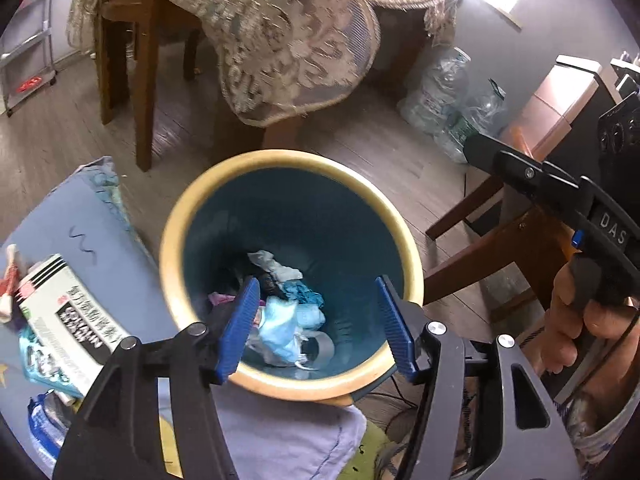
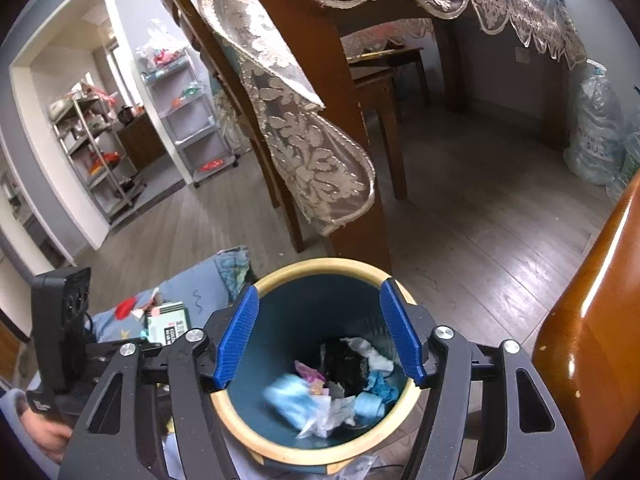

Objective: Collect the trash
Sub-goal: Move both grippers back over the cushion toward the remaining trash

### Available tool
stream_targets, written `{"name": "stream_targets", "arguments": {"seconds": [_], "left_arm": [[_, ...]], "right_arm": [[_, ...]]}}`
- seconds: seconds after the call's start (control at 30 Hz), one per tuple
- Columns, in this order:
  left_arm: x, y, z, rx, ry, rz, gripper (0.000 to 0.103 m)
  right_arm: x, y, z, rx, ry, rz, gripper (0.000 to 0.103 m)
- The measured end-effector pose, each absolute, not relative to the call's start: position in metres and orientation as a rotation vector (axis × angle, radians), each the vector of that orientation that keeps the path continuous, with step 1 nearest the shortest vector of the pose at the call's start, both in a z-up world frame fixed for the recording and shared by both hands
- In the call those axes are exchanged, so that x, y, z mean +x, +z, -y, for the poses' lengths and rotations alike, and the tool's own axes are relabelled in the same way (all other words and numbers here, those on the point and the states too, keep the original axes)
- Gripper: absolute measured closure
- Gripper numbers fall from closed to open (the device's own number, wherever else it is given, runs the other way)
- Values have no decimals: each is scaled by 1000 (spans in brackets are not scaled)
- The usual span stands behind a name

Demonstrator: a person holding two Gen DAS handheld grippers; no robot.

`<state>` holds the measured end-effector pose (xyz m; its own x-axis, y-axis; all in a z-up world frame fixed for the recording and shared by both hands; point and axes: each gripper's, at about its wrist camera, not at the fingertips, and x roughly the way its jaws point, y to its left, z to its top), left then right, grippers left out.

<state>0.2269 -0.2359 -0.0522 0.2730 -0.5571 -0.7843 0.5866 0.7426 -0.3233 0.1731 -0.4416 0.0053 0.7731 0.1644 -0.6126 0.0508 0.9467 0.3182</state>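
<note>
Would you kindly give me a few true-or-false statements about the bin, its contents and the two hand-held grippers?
1. The bin is empty. False: crumpled trash lies at its bottom.
2. The left hand-held gripper is open above the bin. True.
3. The right hand-held gripper grips a tissue. False: it is open and holds nothing.
4. The bin has a pale rim and blue inside. True.
5. A book lies left of the bin. True.
</note>
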Motion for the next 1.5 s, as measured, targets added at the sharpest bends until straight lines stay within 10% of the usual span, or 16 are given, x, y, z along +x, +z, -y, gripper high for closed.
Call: {"name": "stream_targets", "arguments": {"seconds": [1.03, 1.5], "left_arm": [[271, -46, -31, -337, -247, -1025, 43], [293, -85, 21, 436, -245, -1067, 48]], "right_arm": [[197, 13, 350, 230, 260, -734, 31], [208, 10, 309, 194, 342, -777, 31]]}}
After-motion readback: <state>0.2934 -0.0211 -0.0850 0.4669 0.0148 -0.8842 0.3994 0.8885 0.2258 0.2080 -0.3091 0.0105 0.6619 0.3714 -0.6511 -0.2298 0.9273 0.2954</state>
